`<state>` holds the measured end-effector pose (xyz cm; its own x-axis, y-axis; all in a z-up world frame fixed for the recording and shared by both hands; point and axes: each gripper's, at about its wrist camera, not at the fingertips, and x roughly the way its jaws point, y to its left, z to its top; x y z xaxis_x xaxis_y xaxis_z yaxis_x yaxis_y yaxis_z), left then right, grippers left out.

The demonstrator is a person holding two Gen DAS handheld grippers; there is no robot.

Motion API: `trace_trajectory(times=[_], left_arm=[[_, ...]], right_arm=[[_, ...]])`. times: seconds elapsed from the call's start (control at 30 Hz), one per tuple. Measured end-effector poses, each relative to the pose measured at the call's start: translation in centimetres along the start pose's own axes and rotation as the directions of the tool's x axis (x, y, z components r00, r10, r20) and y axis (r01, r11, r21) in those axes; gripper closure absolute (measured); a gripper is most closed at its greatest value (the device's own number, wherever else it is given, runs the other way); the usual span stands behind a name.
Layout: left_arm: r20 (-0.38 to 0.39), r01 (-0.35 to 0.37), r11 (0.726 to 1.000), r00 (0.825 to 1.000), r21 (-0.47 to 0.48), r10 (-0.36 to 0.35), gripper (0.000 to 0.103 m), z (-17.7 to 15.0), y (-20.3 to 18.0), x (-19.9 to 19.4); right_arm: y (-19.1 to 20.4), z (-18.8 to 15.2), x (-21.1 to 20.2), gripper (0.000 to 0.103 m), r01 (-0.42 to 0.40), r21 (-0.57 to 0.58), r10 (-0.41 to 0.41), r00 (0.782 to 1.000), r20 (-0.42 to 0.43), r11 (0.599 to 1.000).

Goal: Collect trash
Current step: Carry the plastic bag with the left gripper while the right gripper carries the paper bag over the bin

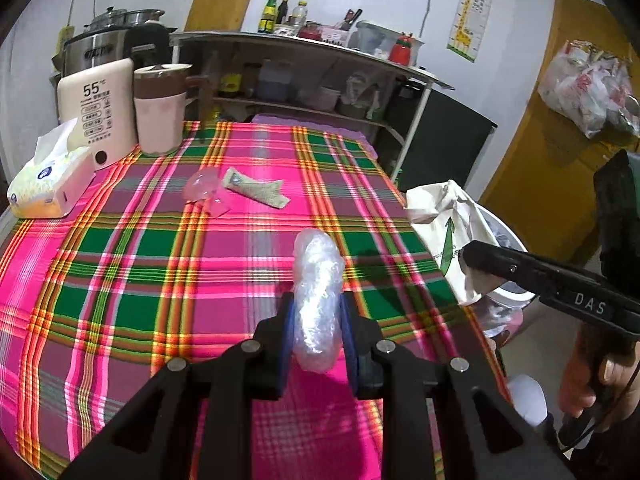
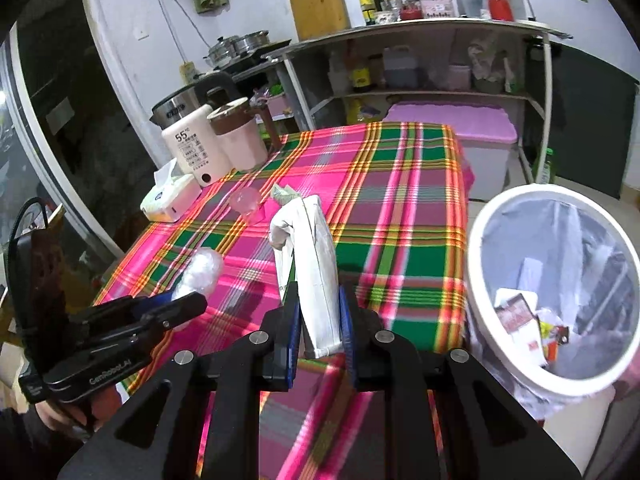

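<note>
My left gripper (image 1: 318, 312) is shut on a crumpled clear plastic wrap (image 1: 318, 280), held above the plaid tablecloth (image 1: 160, 280). My right gripper (image 2: 319, 320) is shut on a folded white paper bag (image 2: 316, 264) with a green arrow print; the same bag (image 1: 444, 224) shows at the table's right edge in the left wrist view. A white trash bin (image 2: 476, 280) lined with clear plastic stands right of the table, with wrappers inside. On the cloth farther back lie a pink plastic cup piece (image 1: 204, 188) and a flattened printed wrapper (image 1: 256, 192).
A tissue box (image 1: 48, 188), a cream kettle base (image 1: 98, 108) and a pink-and-brown jug (image 1: 160, 108) stand at the table's far left. Behind are a shelf unit (image 1: 312, 80) with bottles and a lilac-lidded tub (image 2: 452, 128). A person's hand (image 1: 592, 376) holds the right gripper's handle.
</note>
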<state>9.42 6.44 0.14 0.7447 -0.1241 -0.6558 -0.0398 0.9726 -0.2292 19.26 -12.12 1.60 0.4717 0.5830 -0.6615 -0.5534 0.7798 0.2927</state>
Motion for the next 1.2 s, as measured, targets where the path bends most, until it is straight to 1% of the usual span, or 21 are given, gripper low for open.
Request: trace_trajectory(times=[0.43,0.67,0.87,1.2], left_arm=[[0.014,0.032,0.999,0.999,0.04,-0.033,0.08,0.8,-2.7,-0.2],[0.013,0.063,0.995,0.998,0.081,-0.064,0.08,1.9,-5.1,0.9],[-0.005,0.098,0.988,0.995,0.119,-0.098,0.08,2.7,-7.6,2.5],[-0.038,0.143,0.975,0.99,0.171,-0.139,0.08,3.5,-11.2,4.9]], right_arm=[[-3.0,-1.0,-3.7,0.084,0.061,0.072,-0.065,0.997,0.05,0.996],[-5.1,-1.1,-5.1,0.084,0.115,0.104,-0.123,0.99,0.074,0.988],[-7.5,-1.3,-6.1,0.084,0.156,0.143,-0.169,0.982,0.082,0.977],[-11.0,-2.1,-7.1,0.084,0.198,0.203,-0.219,0.972,0.083,0.959]])
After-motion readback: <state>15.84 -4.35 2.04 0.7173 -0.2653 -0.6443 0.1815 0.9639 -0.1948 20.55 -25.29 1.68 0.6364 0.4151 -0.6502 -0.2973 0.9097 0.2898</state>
